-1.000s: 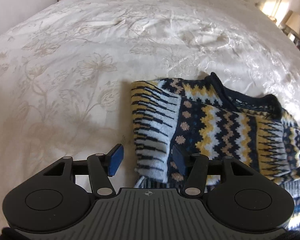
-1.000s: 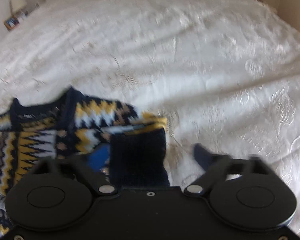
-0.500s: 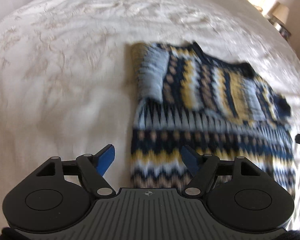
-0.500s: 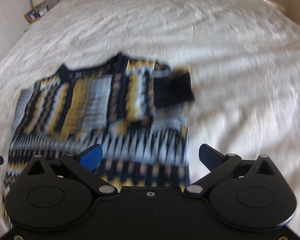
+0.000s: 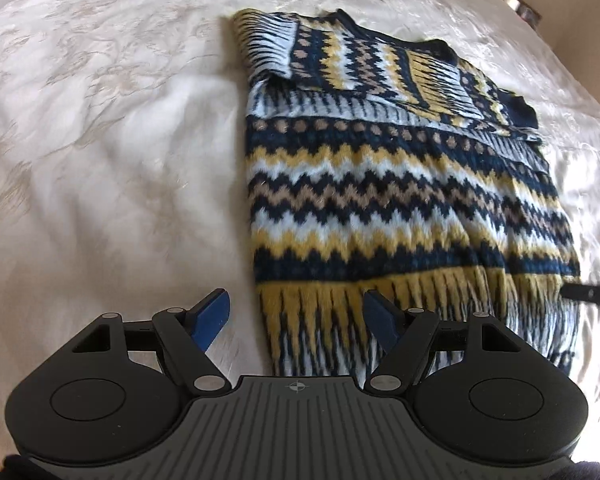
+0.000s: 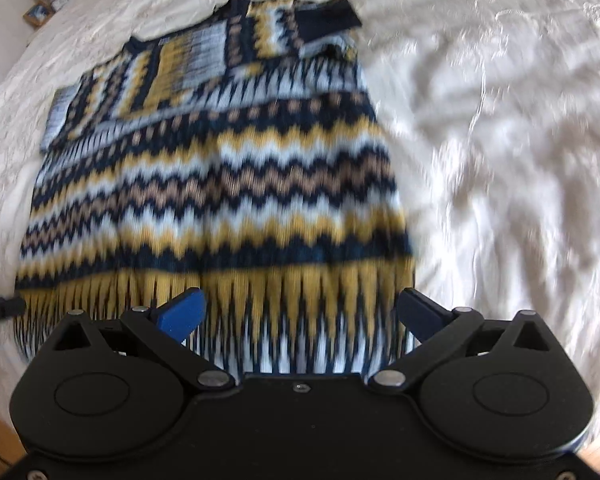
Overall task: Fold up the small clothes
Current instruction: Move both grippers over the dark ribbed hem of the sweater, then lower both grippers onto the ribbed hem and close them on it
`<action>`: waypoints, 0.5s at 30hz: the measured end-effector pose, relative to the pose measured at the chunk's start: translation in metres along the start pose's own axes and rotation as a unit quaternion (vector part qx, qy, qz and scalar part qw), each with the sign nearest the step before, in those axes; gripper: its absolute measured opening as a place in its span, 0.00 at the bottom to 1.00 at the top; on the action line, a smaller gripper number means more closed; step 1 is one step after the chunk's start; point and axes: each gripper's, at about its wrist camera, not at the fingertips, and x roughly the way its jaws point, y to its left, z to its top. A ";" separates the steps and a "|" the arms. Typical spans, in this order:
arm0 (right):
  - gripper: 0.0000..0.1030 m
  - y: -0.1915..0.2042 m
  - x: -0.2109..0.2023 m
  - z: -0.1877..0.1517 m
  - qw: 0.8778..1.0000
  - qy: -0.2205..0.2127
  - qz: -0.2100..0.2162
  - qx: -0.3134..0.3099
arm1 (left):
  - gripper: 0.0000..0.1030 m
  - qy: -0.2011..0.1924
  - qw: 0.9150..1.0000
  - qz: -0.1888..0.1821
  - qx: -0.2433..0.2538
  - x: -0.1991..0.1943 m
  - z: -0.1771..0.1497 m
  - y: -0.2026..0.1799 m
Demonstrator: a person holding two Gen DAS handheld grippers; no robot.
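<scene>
Both claws, gaping, have drawn back to the sweater [image 5: 400, 200] hem.

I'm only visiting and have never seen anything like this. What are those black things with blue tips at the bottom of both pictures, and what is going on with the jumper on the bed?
There is no robot here: a person holds a two-fingered gripper in each hand, and each gripper carries a camera looking along its fingers. One picture comes from the left gripper, the other from the right gripper. The blue tips are the finger pads.

Both look down at a patterned knitted sweater lying on a white embroidered bedspread. Its sleeves are already folded across the chest.

Neither gripper holds anything. Both are open, hovering near the sweater's bottom hem, one near each corner.
</scene>
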 end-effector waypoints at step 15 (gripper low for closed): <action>0.99 -0.011 -0.011 -0.061 0.994 0.028 0.069 -0.076 | 0.70 0.034 0.995 0.071 -0.064 -0.020 -0.062 -0.046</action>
